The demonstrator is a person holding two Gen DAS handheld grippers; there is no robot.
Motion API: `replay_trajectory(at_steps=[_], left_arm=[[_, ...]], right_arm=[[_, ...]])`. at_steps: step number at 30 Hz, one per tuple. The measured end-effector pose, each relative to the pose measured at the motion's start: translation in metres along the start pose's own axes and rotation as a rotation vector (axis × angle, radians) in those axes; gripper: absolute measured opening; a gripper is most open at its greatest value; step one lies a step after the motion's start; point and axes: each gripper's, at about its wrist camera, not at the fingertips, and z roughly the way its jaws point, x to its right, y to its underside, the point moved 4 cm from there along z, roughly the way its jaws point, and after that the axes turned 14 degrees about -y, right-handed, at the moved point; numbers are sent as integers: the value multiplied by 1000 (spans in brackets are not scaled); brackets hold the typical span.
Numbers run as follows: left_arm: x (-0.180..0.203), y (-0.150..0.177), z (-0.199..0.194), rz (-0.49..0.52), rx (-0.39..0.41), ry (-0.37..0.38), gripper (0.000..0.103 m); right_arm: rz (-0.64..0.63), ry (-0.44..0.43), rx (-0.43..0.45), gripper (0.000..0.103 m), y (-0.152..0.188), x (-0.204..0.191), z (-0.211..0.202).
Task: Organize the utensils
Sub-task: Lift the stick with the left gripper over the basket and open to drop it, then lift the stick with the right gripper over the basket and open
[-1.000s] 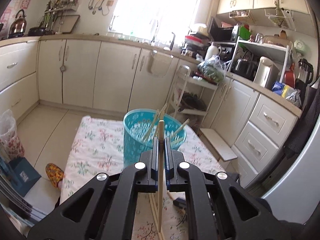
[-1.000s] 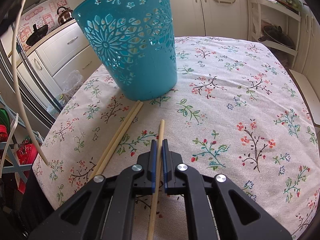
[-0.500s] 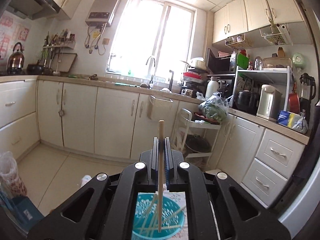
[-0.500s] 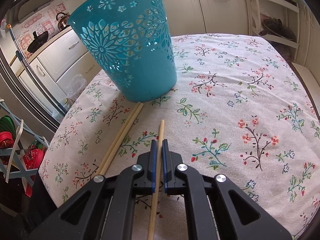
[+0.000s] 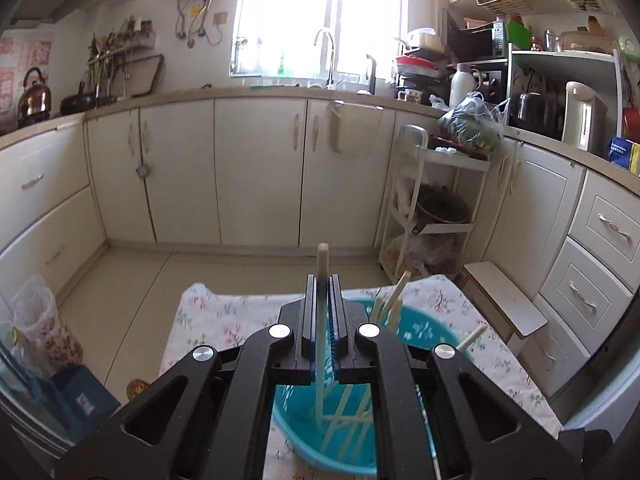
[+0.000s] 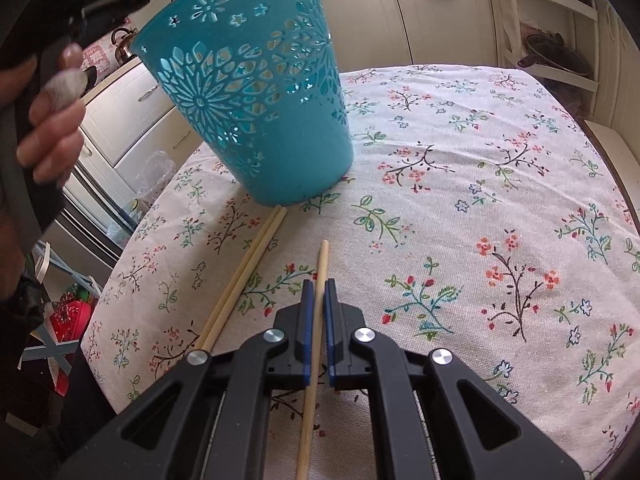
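1. Two grippers each hold one chopstick. My left gripper point(image 5: 322, 280) is closed on a chopstick point(image 5: 322, 258) that stands upright in the lower middle of the left view, its lower end already inside the teal basket point(image 5: 424, 330). My right gripper point(image 6: 316, 284), at the bottom centre of the right view, holds narrow around a second chopstick point(image 6: 318, 312) that lies along the floral tablecloth point(image 6: 480, 200); I cannot tell if the pads really press it.

2. The biggest risk, I think, is the basket itself. In the right view it appears leaning in the upper left, maybe only from the lens, and it looks light. If my left chopstick pushes on its wall or on the sticks point(image 5: 394, 298) already inside, it could tip over.

3. The next risk is release from too high: the stick may bounce or lean out over the rim, as one stick at the right of the rim point(image 5: 474, 336) already does.

4. If the right grip is loose, the stick may rotate when I lift it.

5. The smaller matter is room. The cloth at the right of the right view is open. On the left, a pair of chopsticks point(image 6: 244, 276) lies just beside my fingers, and the table edge is near at the lower left, so I should not sweep there.
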Motion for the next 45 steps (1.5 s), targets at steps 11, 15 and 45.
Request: replay_trajectory(at_steps=[11,15,45], left_arm=[[-85,60,-33,-202,-66,-40,44],[-103,111,-15,-259,-199,-66,46],[-107,178,10,-303,-330,-61,52]], right_arm=[[-170,149,-54,6,2,-22,10],[-143,143,-37,5,3,-18,6],[18,-205,671,5,-236,-82,-82]])
